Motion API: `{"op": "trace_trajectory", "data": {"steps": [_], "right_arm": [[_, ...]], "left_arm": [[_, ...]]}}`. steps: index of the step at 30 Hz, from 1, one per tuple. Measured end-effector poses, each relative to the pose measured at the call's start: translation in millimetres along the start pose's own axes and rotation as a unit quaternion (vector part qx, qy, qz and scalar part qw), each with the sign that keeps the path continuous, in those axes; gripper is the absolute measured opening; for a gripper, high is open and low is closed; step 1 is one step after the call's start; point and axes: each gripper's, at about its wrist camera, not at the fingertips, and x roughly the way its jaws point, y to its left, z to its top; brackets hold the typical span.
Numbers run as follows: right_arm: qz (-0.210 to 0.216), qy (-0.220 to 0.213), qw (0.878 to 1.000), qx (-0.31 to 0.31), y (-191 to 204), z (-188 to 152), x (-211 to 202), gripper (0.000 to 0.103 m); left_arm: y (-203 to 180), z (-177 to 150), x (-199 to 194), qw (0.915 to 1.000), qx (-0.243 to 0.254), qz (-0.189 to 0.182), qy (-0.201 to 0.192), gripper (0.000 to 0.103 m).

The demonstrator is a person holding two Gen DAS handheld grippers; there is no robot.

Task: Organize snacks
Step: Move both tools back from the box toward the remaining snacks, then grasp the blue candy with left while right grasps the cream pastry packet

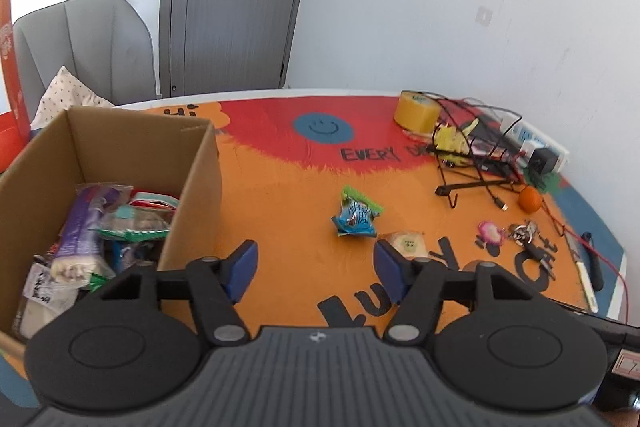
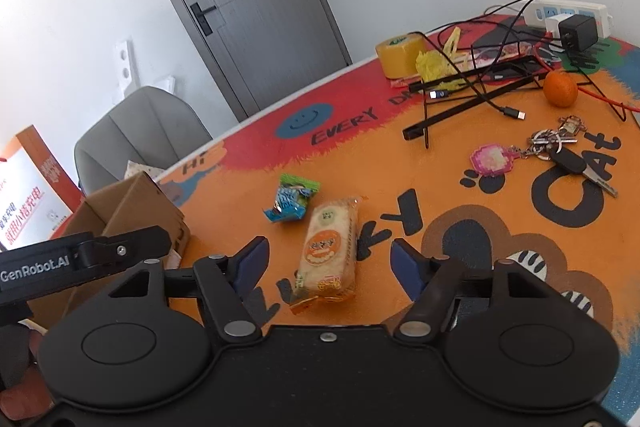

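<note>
A cardboard box (image 1: 192, 187) at the left of the table holds several snack packets (image 1: 80, 239). A blue and green snack packet (image 1: 356, 217) lies on the orange mat, and a pale rice-cracker packet (image 1: 406, 241) lies just right of it. My left gripper (image 1: 316, 267) is open and empty, hovering beside the box. In the right wrist view, my right gripper (image 2: 330, 263) is open, with the cracker packet (image 2: 328, 251) lying between its fingers on the mat. The blue packet (image 2: 292, 203) lies just beyond, and the box (image 2: 132, 211) is at the left.
A yellow tape roll (image 1: 418, 111), a black wire stand with cables (image 1: 476, 155), a power strip (image 1: 536, 143), an orange (image 1: 530, 199), keys with a pink charm (image 2: 536, 151) and a pen (image 1: 586, 275) lie at the right. A grey chair (image 1: 84, 47) stands behind the box.
</note>
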Motion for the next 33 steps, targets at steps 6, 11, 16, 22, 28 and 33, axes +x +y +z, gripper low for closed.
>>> {"op": "trace_trajectory", "data": {"steps": [6, 11, 16, 22, 28, 33], "right_arm": [[-0.001, 0.023, 1.0, -0.013, 5, -4, 22, 0.061], [-0.005, 0.038, 0.999, -0.025, 7, -8, 40, 0.054], [-0.008, 0.026, 0.999, -0.035, 3, -5, 43, 0.037], [-0.009, 0.014, 1.0, -0.011, -14, -1, 40, 0.036], [-0.013, 0.007, 1.0, 0.003, -31, 3, 36, 0.036], [-0.023, 0.0, 1.0, 0.016, -46, 8, 35, 0.036]], "left_arm": [[-1, -1, 17, 0.9999, -0.004, 0.005, 0.014, 0.058], [-3, 3, 28, 0.9998, -0.004, 0.006, 0.018, 0.058], [-10, 7, 40, 0.9997, -0.002, 0.003, 0.023, 0.059], [-29, 11, 51, 0.9997, 0.017, 0.003, 0.019, 0.06], [-38, 15, 70, 0.9994, 0.022, 0.01, 0.026, 0.06], [-47, 17, 85, 0.9988, 0.035, 0.008, 0.034, 0.062]]}}
